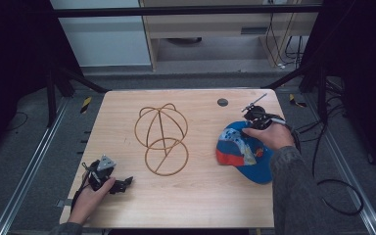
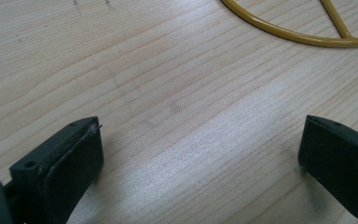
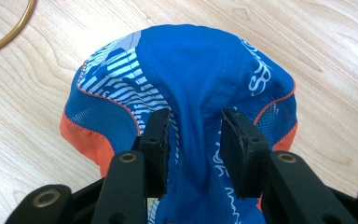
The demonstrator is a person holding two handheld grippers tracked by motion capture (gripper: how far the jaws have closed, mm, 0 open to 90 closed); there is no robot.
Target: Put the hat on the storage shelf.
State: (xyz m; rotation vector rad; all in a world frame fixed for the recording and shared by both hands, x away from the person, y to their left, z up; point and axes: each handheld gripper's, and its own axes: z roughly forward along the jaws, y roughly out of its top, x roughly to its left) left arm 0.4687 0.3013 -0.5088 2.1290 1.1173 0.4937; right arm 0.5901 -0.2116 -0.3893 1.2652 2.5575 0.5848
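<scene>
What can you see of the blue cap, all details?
The cap is soft blue fabric with white striped print, white lettering, mesh side panels and orange trim. It lies on the right part of the wooden table, crumpled rather than domed. The right gripper has its jaws on either side of a raised fold of the crown, pinching it.

A light wooden desk [image 1: 196, 196] carries a yellow wire frame [image 1: 161, 139] near its middle and a blue-and-orange cap [image 1: 240, 152] toward its right edge. A small dark round spot [image 1: 222, 102], perhaps a cable hole, sits near the far edge.
</scene>
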